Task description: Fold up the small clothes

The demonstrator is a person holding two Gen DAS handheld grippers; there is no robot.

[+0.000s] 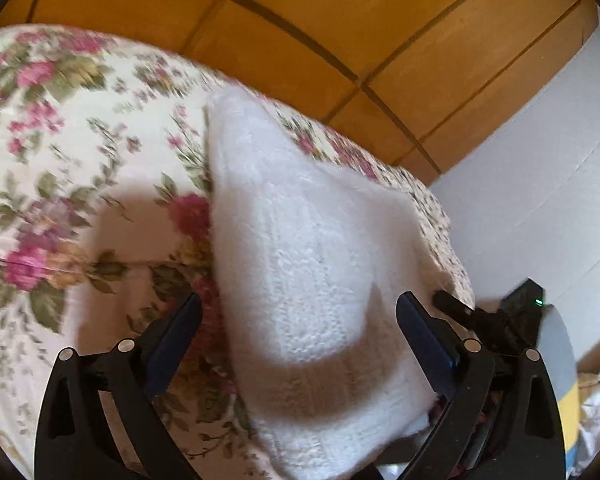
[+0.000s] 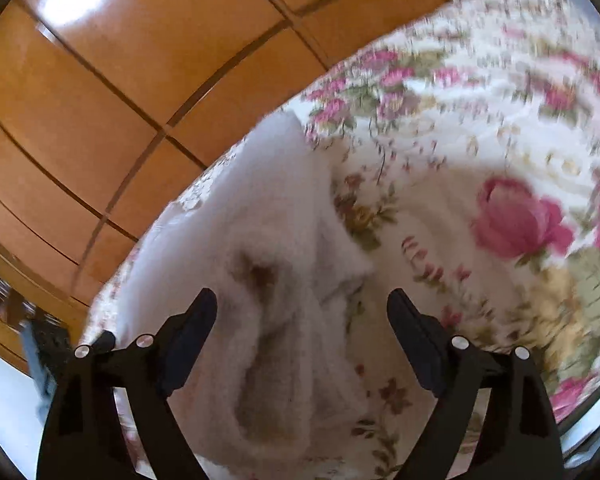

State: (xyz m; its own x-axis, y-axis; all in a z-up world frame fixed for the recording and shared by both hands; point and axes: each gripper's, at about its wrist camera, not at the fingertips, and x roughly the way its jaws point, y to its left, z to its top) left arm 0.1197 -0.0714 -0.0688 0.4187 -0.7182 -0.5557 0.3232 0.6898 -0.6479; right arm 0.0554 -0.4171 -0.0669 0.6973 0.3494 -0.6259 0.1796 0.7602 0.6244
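A small white knitted garment (image 1: 300,248) lies on a floral bedspread (image 1: 80,184), folded into a long, thick shape with a ribbed hem at the near end. My left gripper (image 1: 300,308) is open above its near end, the fingers apart on either side of it. In the right wrist view the same white garment (image 2: 260,248) lies bunched with soft folds near the bed's edge. My right gripper (image 2: 302,304) is open above it, the left finger over the knit and the right finger over the floral bedspread (image 2: 480,184). Neither gripper holds anything.
A wooden wardrobe or panelled wall (image 1: 340,20) stands behind the bed, also in the right wrist view (image 2: 120,80). A white wall (image 1: 540,160) is at the right. The other gripper's black body (image 1: 500,320) shows beside the bed edge.
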